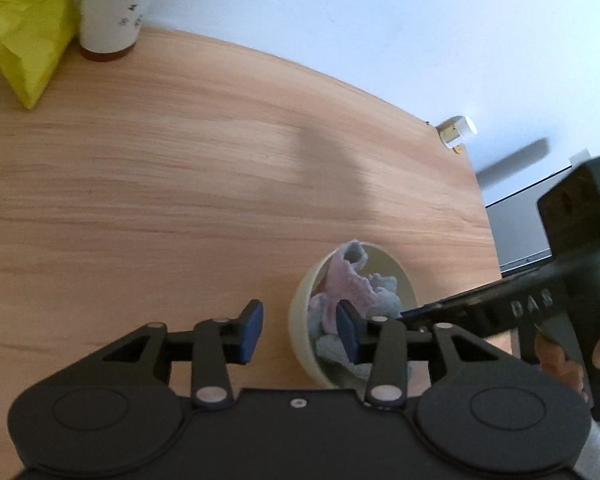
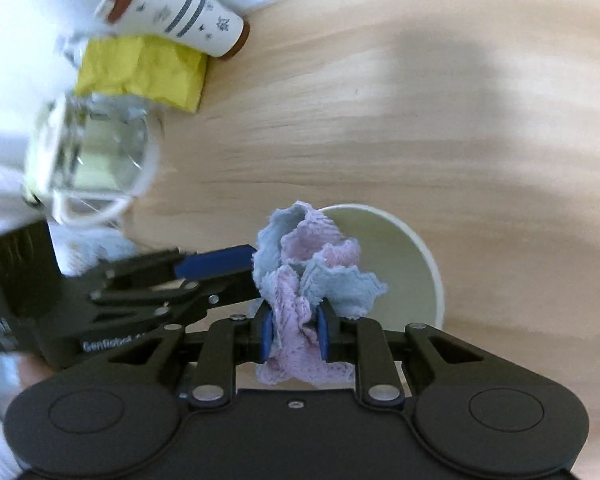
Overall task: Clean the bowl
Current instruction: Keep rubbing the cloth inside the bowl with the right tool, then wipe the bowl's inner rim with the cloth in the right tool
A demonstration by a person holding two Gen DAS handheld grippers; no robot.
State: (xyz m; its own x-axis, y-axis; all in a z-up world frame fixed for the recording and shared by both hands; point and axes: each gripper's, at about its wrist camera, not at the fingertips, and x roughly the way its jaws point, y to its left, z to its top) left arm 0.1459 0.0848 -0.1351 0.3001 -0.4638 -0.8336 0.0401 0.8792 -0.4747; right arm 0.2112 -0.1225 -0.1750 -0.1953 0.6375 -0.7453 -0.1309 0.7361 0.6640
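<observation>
Inside cream bowl (image 2: 404, 264), crumpled pink-and-blue cloth (image 2: 300, 280).

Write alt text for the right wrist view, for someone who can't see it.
The right gripper pinches a crumpled pink and blue cloth over a pale bowl on a wooden table. The left gripper reaches in from the left beside the cloth; a glass jar, yellow paper and a paper cup sit behind.

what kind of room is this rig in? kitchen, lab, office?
Probably an office or home desk, not a kitchen: a wood-grain table against a plain white wall, a printed paper cup, a yellow paper bag, and what looks like a dark screen past the table edge. No sink or stove in view.
</observation>
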